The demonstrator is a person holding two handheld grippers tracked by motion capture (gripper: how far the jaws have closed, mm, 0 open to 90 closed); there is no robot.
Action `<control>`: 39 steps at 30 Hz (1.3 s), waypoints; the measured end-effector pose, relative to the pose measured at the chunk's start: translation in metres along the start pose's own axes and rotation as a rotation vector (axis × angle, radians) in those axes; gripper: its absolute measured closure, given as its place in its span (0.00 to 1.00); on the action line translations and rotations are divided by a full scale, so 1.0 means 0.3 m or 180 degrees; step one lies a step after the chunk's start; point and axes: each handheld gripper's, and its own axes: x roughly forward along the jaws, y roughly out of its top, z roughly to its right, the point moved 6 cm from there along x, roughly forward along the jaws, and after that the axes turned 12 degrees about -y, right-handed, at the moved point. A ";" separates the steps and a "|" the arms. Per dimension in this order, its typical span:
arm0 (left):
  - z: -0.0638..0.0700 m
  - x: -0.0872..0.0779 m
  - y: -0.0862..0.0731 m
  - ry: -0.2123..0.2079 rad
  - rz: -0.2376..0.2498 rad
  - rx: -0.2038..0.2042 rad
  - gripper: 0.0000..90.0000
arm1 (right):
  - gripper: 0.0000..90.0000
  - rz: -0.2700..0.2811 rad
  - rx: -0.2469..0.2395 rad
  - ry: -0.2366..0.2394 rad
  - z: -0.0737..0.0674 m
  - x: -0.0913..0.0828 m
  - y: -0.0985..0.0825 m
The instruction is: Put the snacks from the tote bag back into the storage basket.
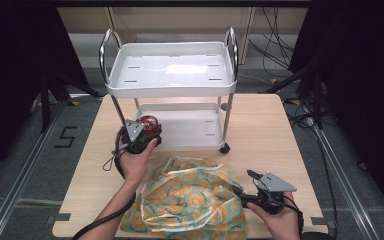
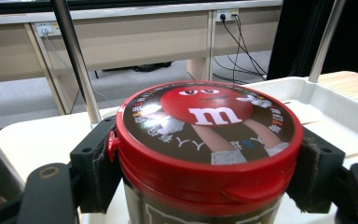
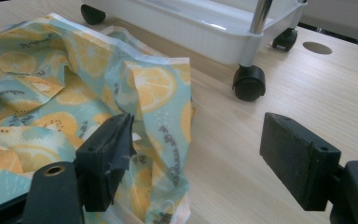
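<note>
Left gripper view: candy jar [image 2: 208, 149] clamped between both fingers [image 2: 94, 163].

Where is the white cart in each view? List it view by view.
High view: white cart stands mid-table, far side.
Left gripper view: its lower tray, behind the gripped jar.
Right gripper view: its lower tray and wheel, along the top.
Shared landmark: wooden table.

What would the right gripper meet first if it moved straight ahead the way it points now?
Probably the cart's black wheel. The right gripper has its jaws open over bare table, with the fruit-print bag by one jaw. Depth is unclear, so it might pass beside the wheel.
</note>
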 end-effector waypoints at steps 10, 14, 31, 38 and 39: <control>-0.002 0.006 0.000 -0.0001 0.0006 0.0001 0.26 | 0.29 0.0049 -0.0104 0.0006 0.005 0.005 0.002; 0.000 0.009 -0.003 0.0007 -0.0011 -0.0015 0.26 | 0.29 0.0045 -0.0103 0.0011 0.004 0.006 0.001; -0.005 0.027 -0.003 -0.0012 0.0010 0.0012 0.26 | 0.29 0.0033 -0.0051 0.0036 0.000 0.006 0.000; -0.013 0.027 -0.009 0.0023 -0.0076 0.0085 0.26 | 0.29 0.0027 -0.0070 0.0007 0.003 0.005 0.000; -0.012 0.029 -0.008 0.0017 -0.0062 0.0071 0.26 | 0.29 0.0037 -0.0059 0.0022 0.001 0.006 0.000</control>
